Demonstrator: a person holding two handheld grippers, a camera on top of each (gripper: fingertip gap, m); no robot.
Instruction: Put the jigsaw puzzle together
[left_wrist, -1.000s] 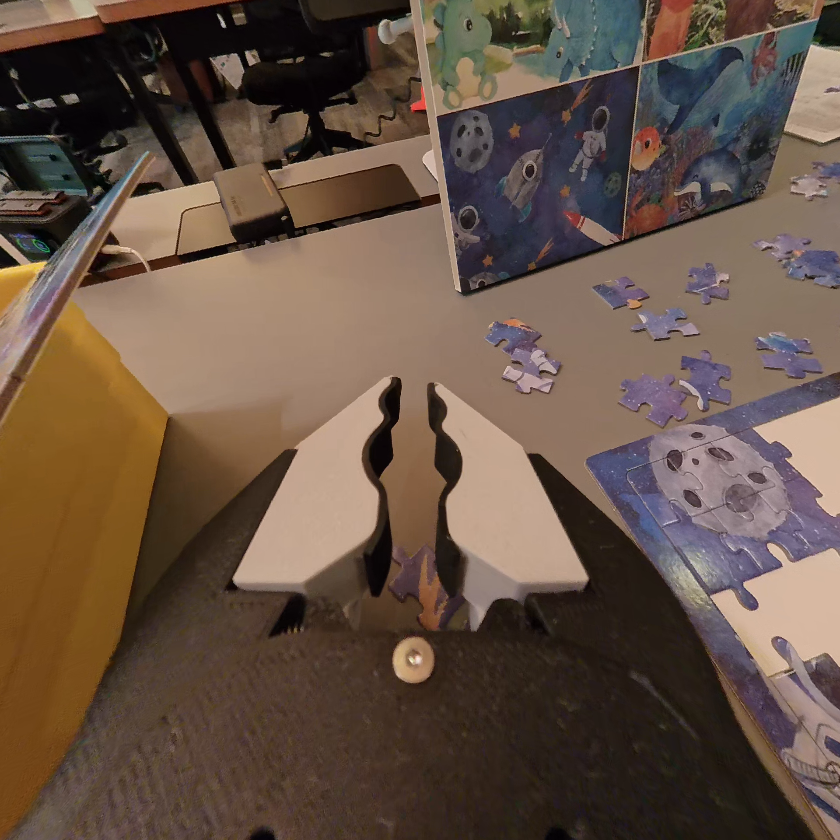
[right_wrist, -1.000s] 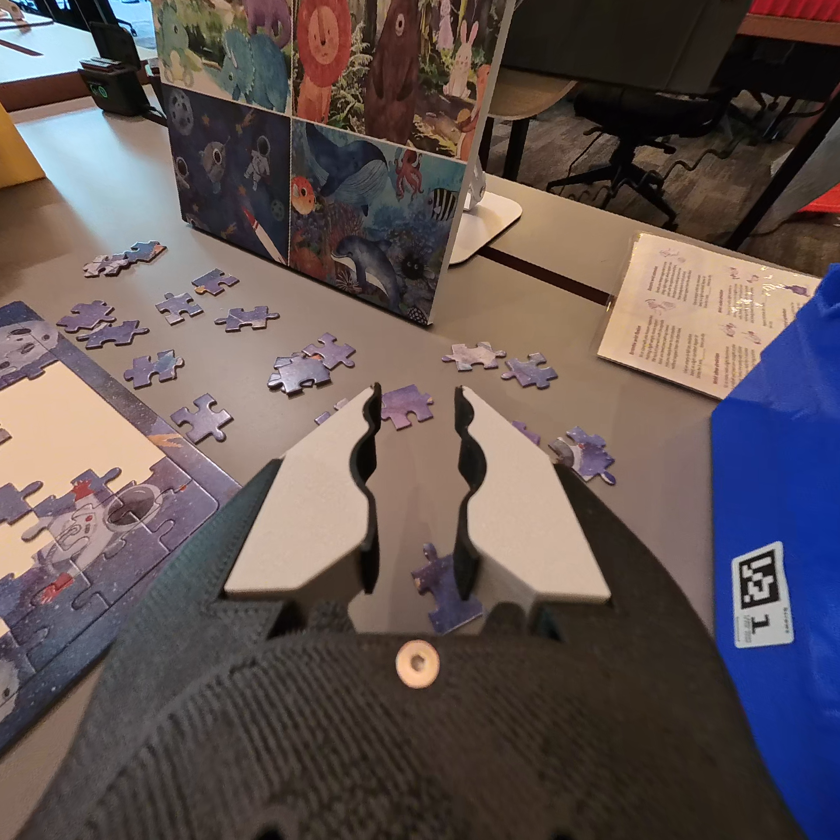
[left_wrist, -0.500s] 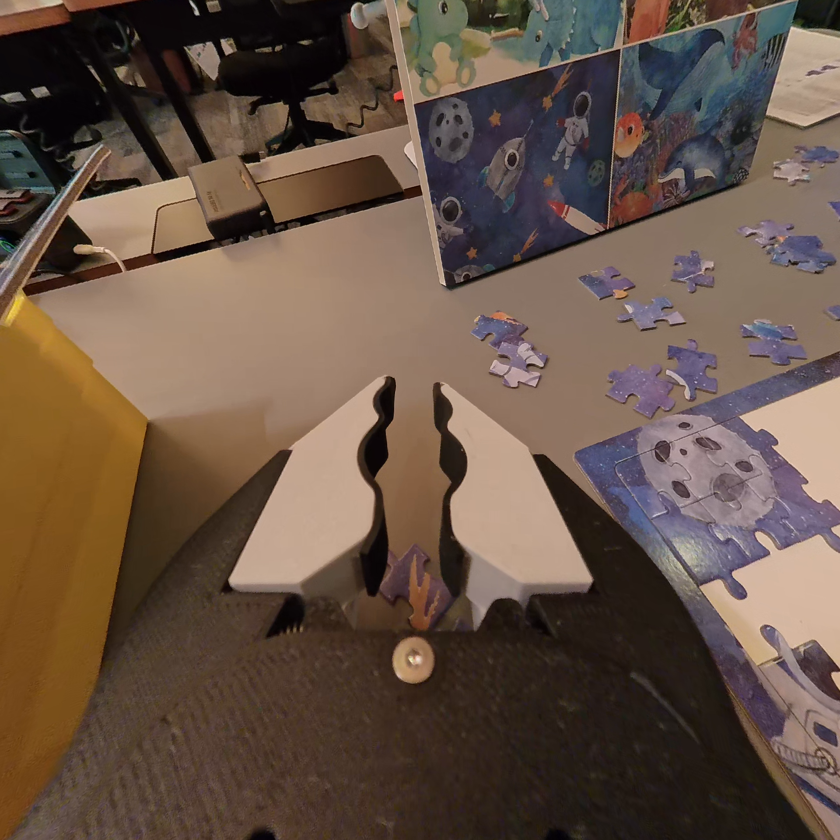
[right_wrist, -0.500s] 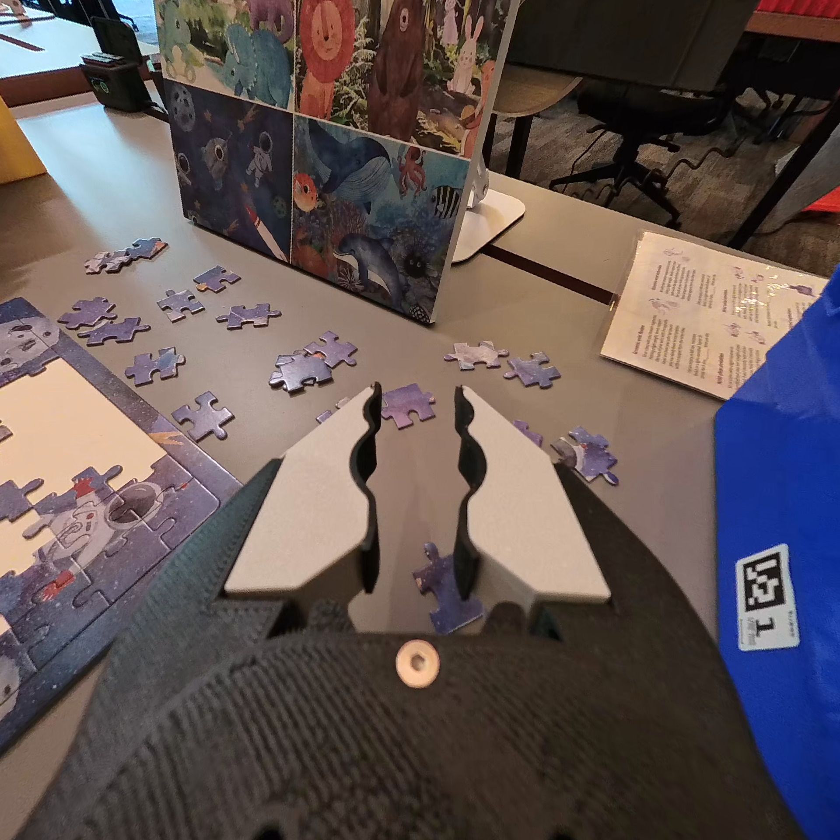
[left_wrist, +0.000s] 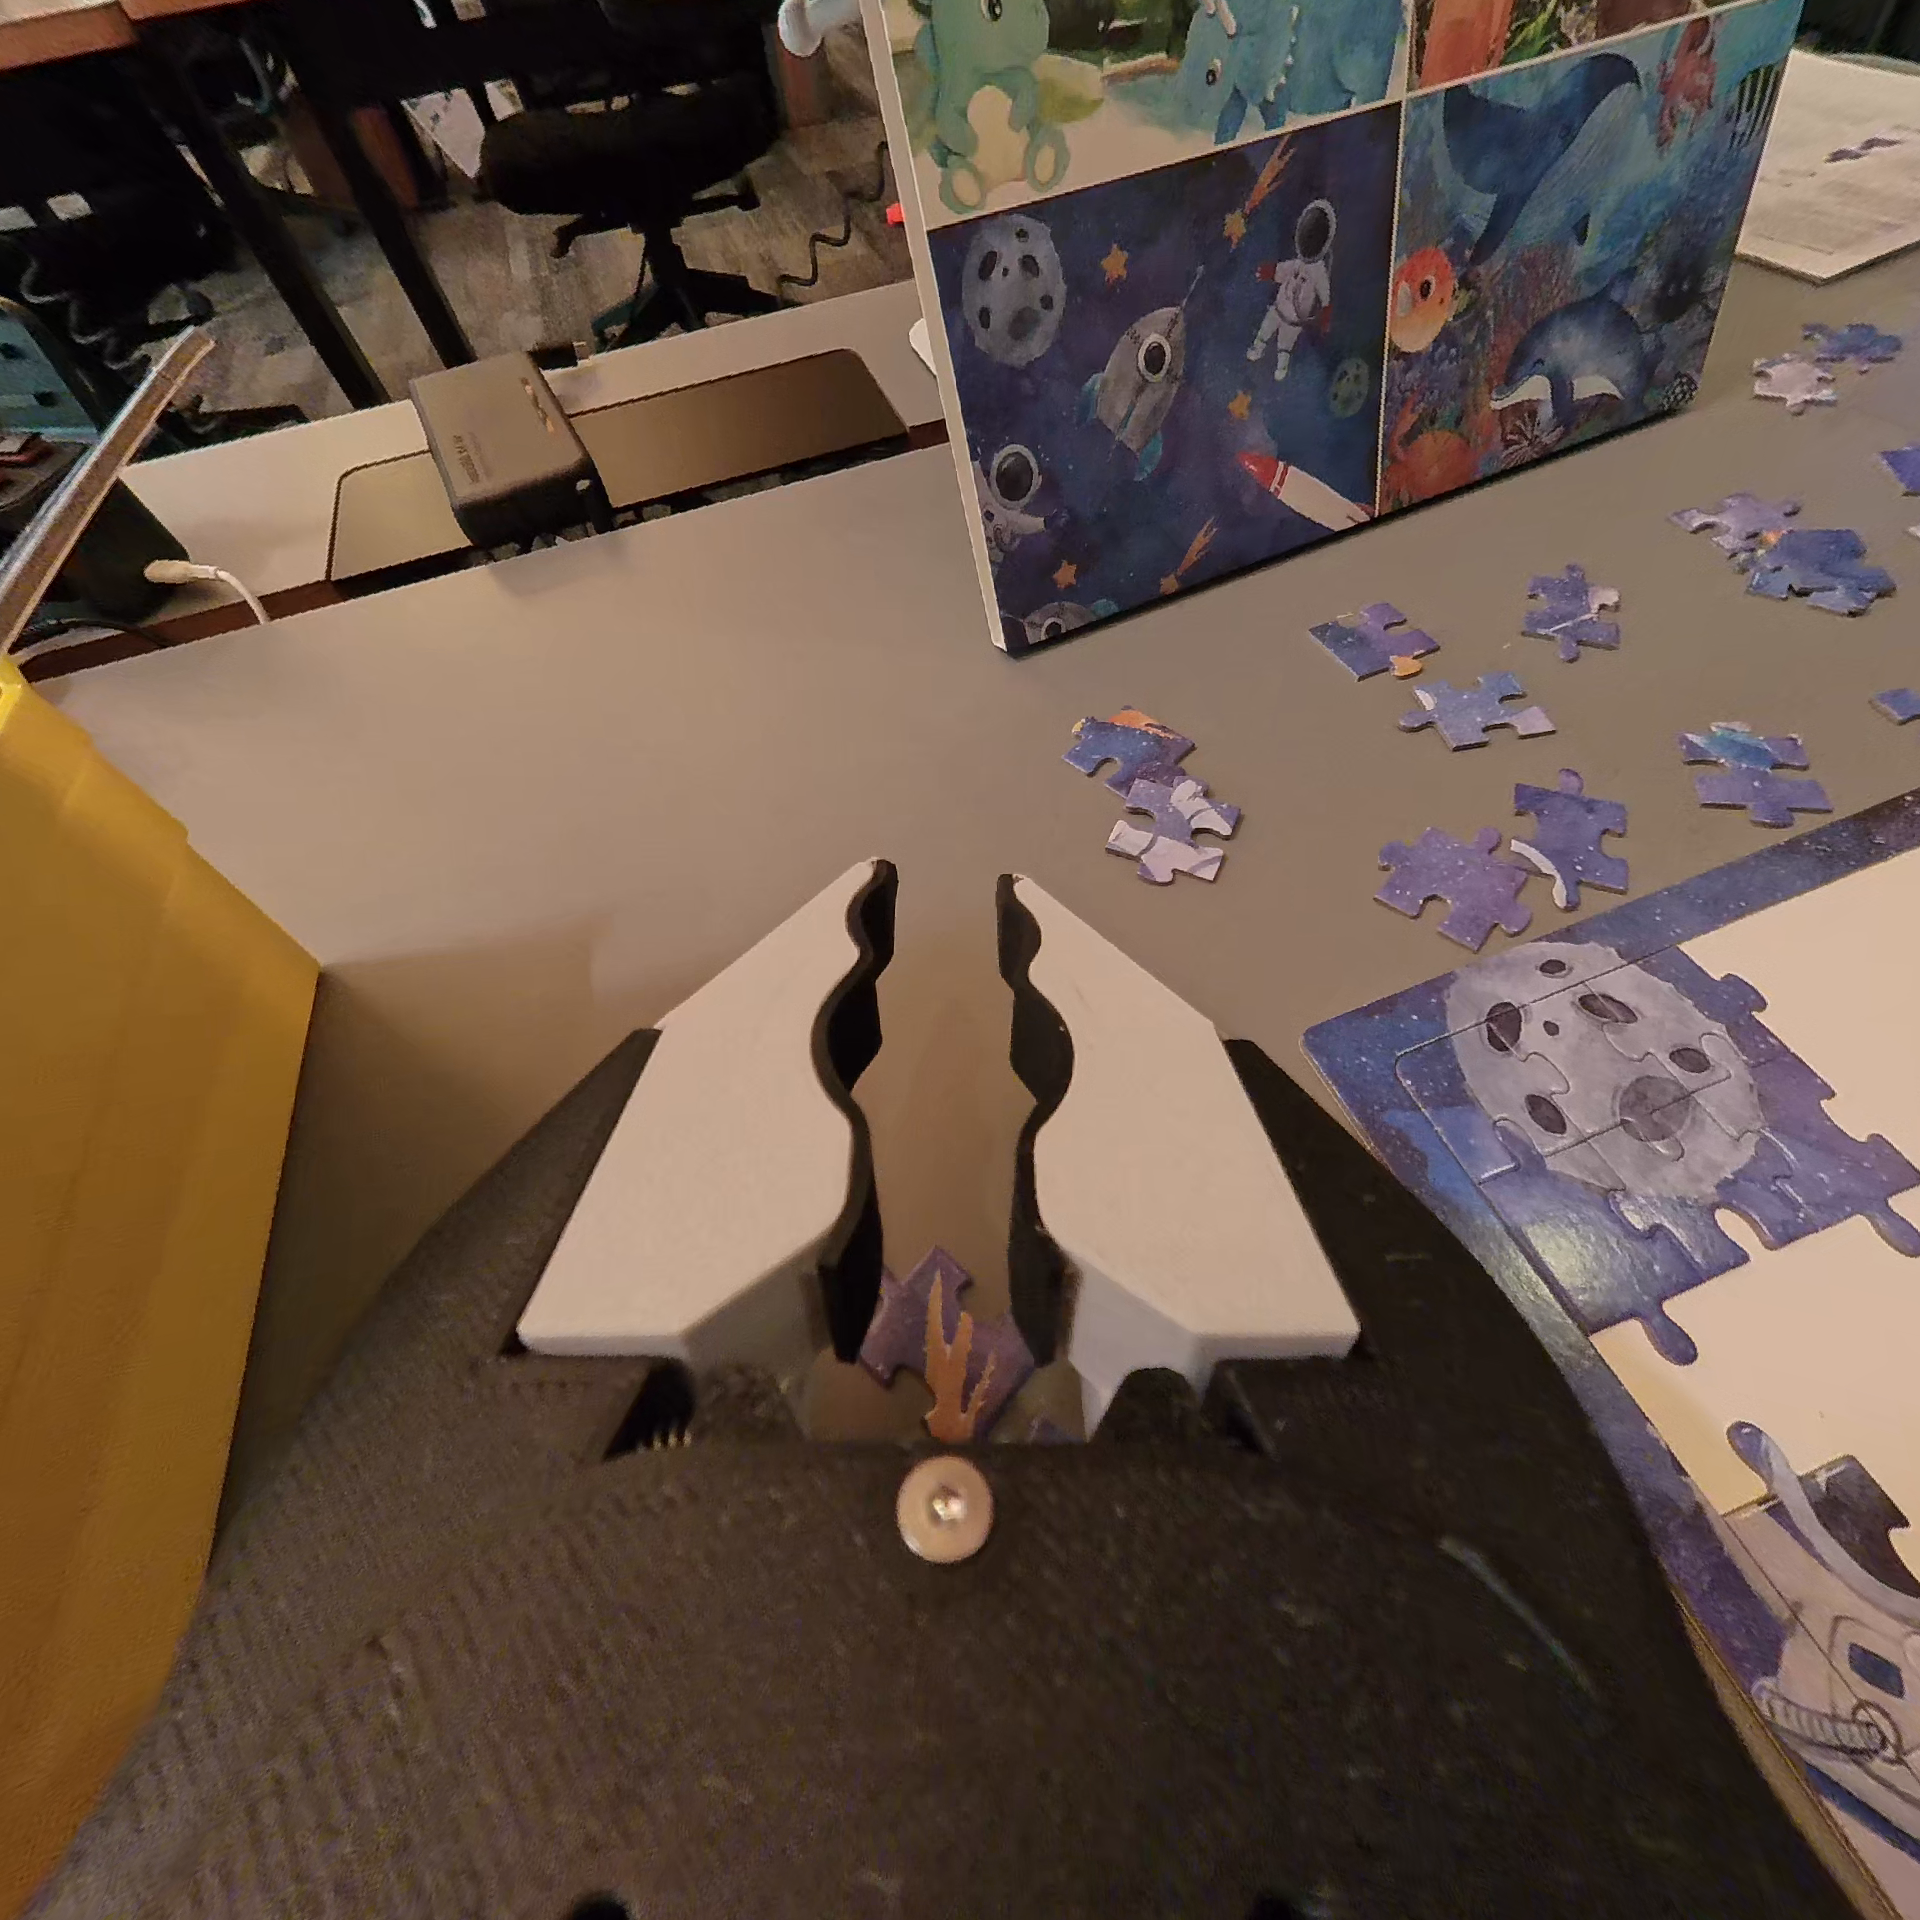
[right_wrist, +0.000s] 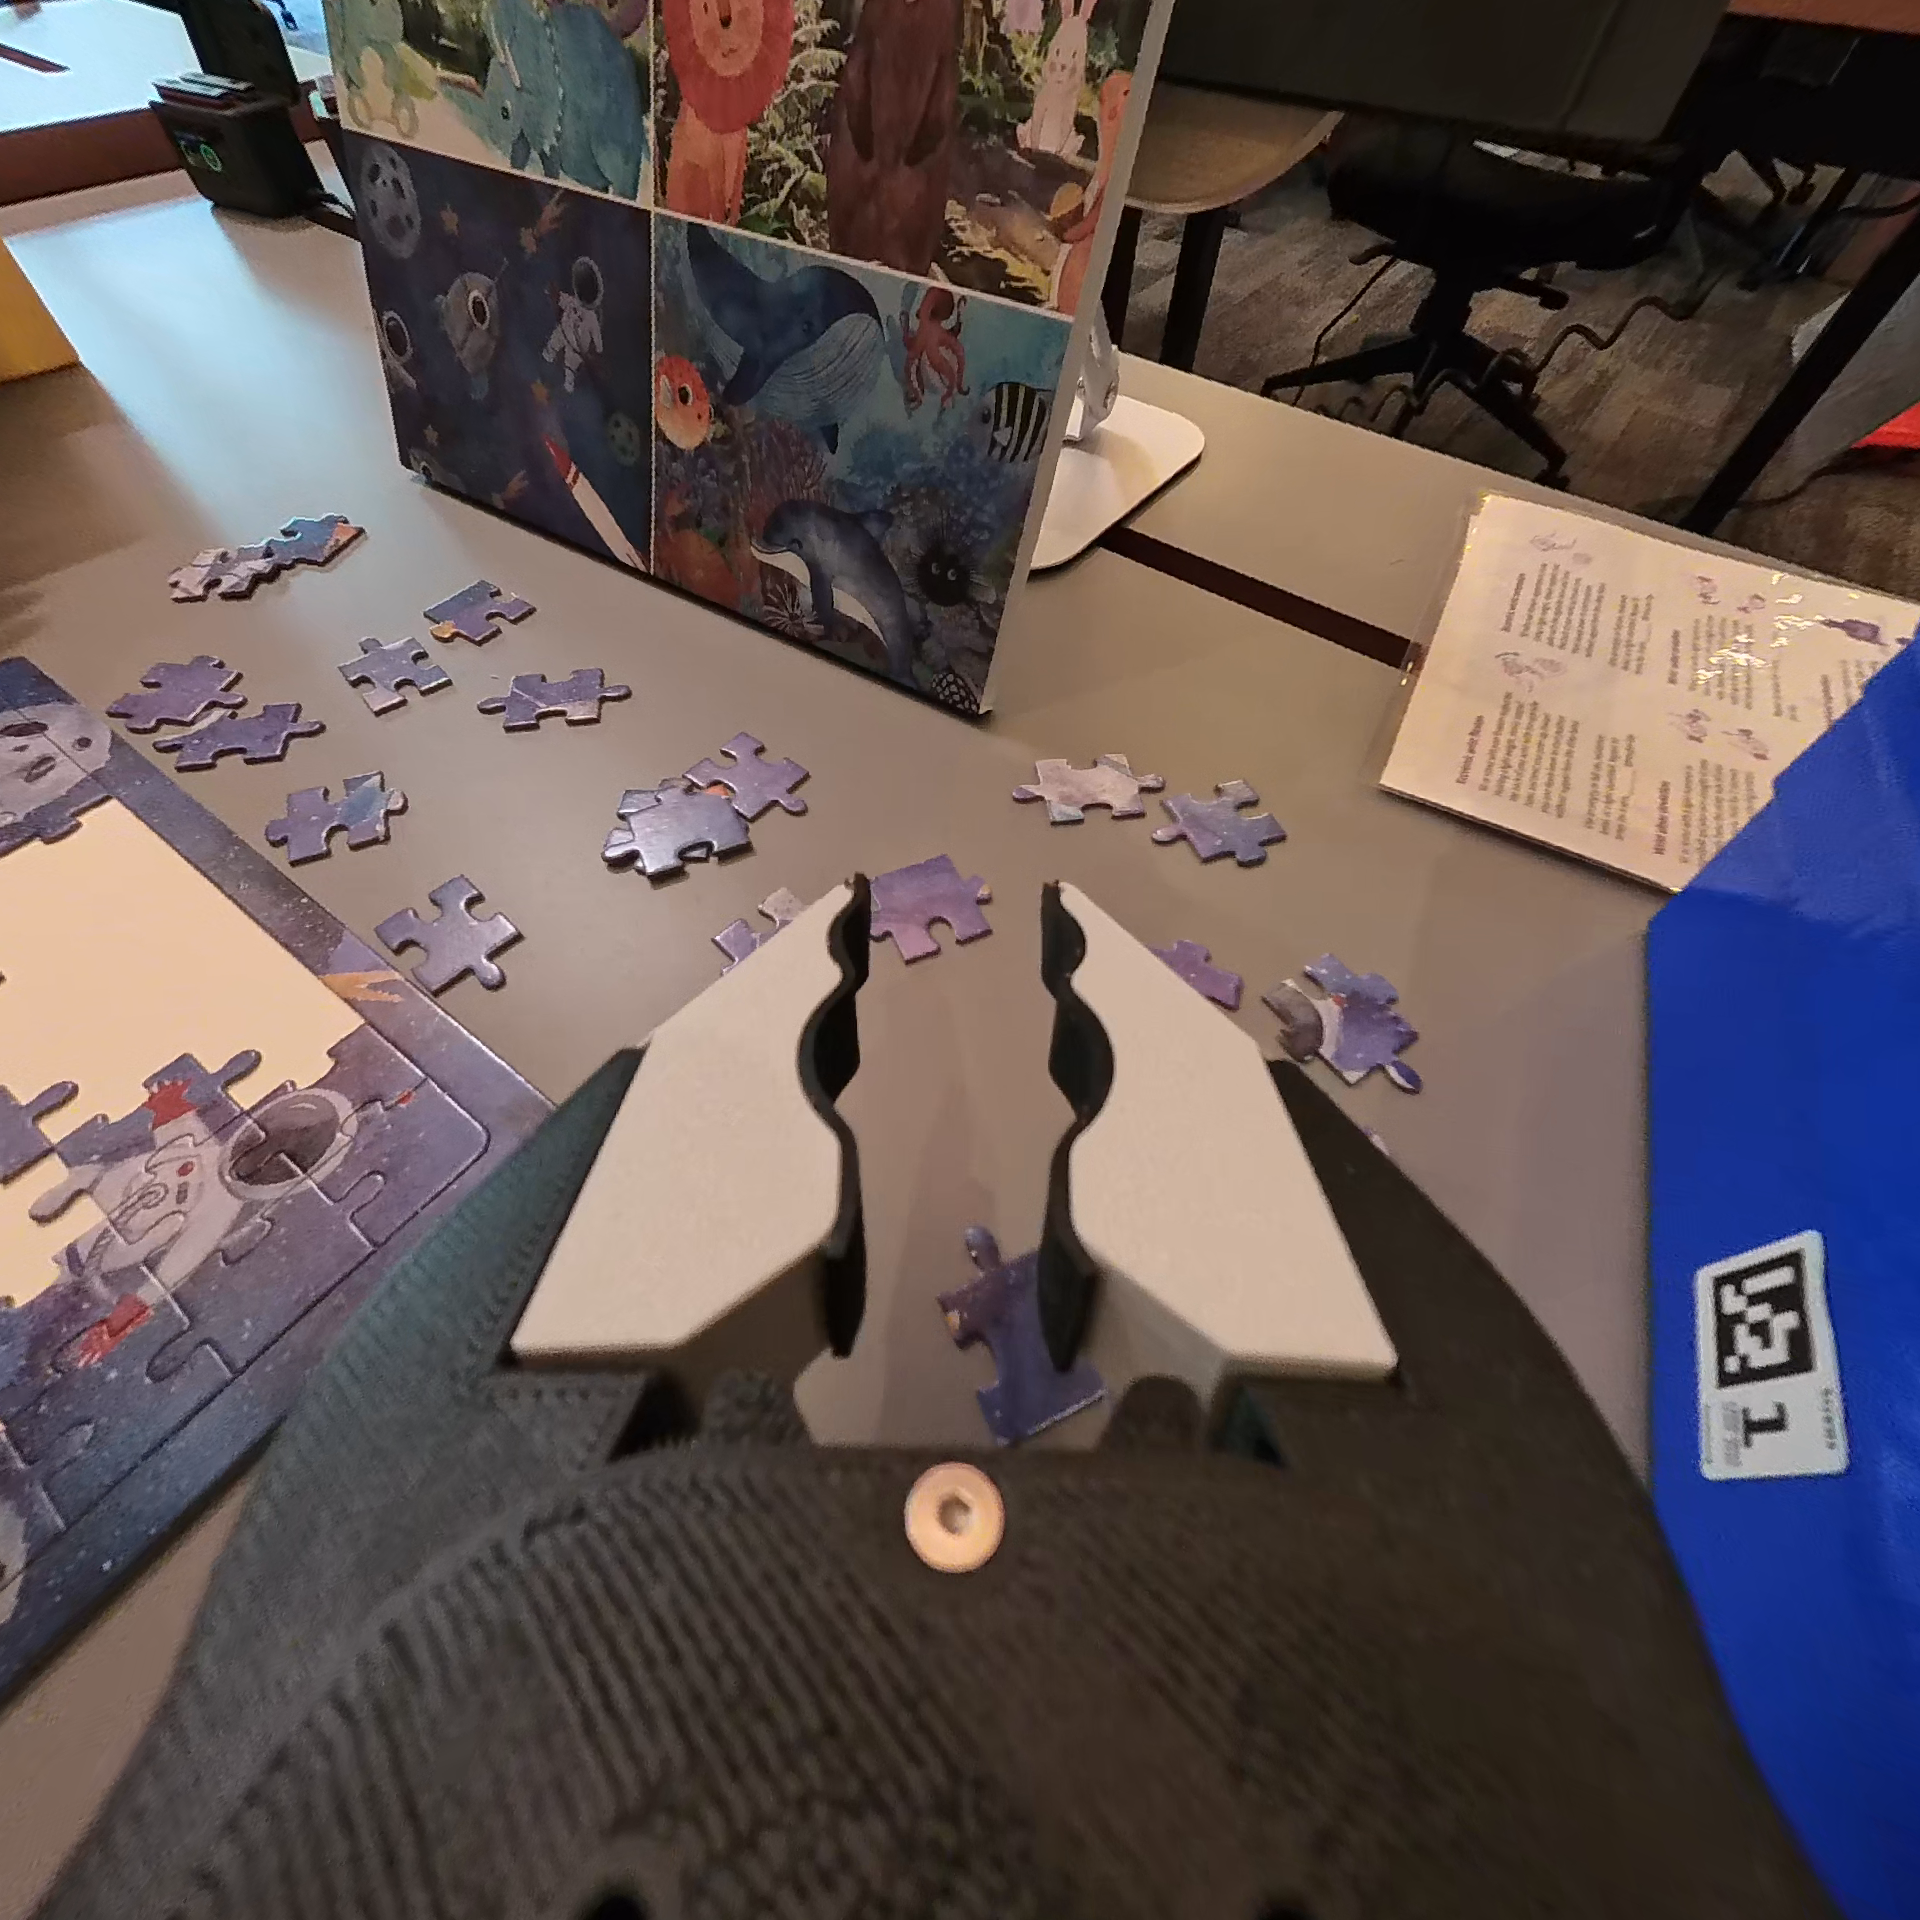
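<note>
Between left jaws, wider gap now

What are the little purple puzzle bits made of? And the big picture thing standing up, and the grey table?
The loose puzzle pieces look like printed cardboard: thin, flat, with a pale cut edge and a slight sheen. The standing picture panel seems to be stiff board with a white edge, though that is less sure. The table looks like smooth matte grey laminate, plain and evenly coloured.

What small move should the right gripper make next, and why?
Probably ease the right gripper forward and down: its fingers stand apart with nothing between the tips, and a purple piece lies flat on the table just beyond them.
</note>
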